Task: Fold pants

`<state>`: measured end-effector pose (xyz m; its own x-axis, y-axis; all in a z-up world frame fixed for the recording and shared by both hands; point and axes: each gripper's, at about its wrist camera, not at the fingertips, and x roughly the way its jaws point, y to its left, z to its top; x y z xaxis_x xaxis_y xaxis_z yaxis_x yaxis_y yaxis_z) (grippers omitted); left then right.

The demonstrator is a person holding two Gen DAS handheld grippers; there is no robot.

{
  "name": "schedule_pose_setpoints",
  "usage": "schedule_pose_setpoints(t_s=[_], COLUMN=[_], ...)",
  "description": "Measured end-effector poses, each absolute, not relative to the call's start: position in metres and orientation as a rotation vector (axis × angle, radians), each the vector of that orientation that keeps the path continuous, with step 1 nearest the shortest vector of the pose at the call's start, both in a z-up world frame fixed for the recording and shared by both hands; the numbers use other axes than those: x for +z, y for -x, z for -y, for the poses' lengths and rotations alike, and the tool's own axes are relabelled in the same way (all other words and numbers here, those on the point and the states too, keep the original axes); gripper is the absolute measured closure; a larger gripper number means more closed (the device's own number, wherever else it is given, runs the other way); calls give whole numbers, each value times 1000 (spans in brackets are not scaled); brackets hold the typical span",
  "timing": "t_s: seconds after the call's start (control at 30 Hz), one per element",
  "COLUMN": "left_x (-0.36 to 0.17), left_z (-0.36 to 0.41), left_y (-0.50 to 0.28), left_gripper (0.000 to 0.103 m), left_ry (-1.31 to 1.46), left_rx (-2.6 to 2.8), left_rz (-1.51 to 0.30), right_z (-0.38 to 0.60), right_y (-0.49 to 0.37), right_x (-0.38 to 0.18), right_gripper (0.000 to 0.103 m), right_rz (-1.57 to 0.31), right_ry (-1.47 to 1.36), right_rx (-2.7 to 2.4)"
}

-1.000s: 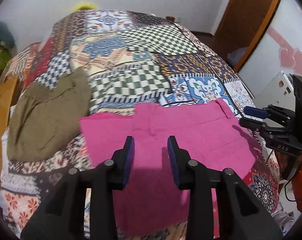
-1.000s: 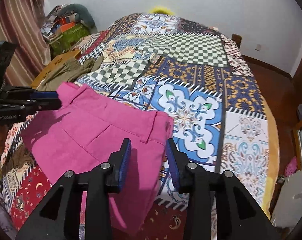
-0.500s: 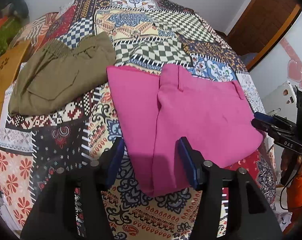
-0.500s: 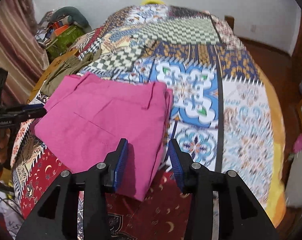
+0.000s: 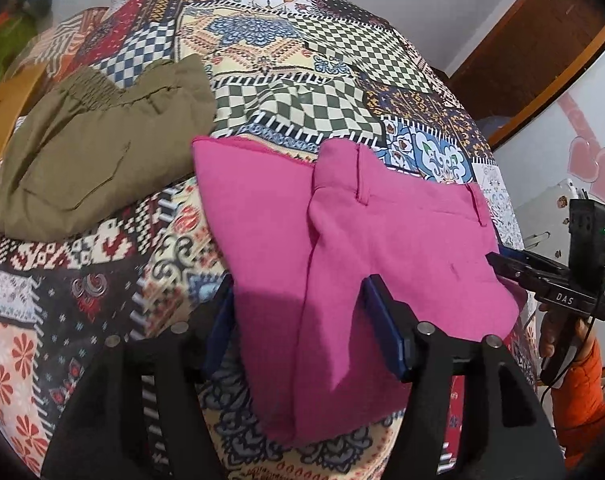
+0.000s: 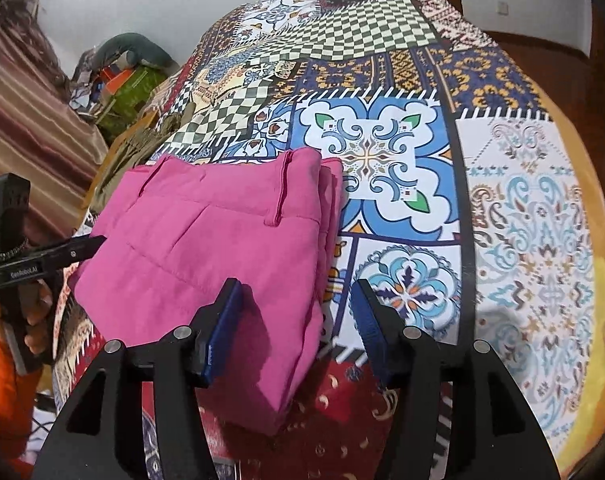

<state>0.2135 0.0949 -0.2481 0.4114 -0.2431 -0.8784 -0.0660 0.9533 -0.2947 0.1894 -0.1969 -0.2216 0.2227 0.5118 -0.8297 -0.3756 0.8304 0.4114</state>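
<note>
A bed covered by a patchwork bedspread [image 5: 302,64] of checks and tile patterns filled both views, with a white wall behind and a wooden door at the far right of the left view. The pink pants [image 5: 342,248] lay folded into a thick stack near the bed's front edge, waistband and belt loops facing the far side. Olive pants [image 5: 90,152] lay folded nearer the left edge, just apart from the pink ones. The left gripper [image 5: 302,332] hung over the pink stack's near left end, its fingers spread wide with the cloth showing between them. The right gripper [image 6: 292,328] hovered at the stack's right end, fingers likewise spread, gripping nothing.
</note>
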Motion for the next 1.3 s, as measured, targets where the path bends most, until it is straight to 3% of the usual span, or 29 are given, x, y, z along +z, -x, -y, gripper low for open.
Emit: schedule_pose_setpoints(t_s=[0.6, 0.7, 1.1, 1.3], left_x=[-258, -256, -245, -238], left_z=[-82, -80, -65, -62], left_y=[-234, -229, -226, -224], left_gripper=[34, 34, 76, 86], left_ry=[282, 282, 189, 157], left_rx=[-137, -154, -133, -110], left_rz=[-1137, -1129, -1097, -1063], right_z=[190, 192, 194, 193], right_y=[-207, -206, -205, -205], right_x=[-227, -227, -218, -209], right_gripper=[48, 51, 82, 91], right_rz=[-1220, -1211, -1150, -1110], right_ry=[-199, -202, -200, -187], right_rx=[687, 688, 656, 658])
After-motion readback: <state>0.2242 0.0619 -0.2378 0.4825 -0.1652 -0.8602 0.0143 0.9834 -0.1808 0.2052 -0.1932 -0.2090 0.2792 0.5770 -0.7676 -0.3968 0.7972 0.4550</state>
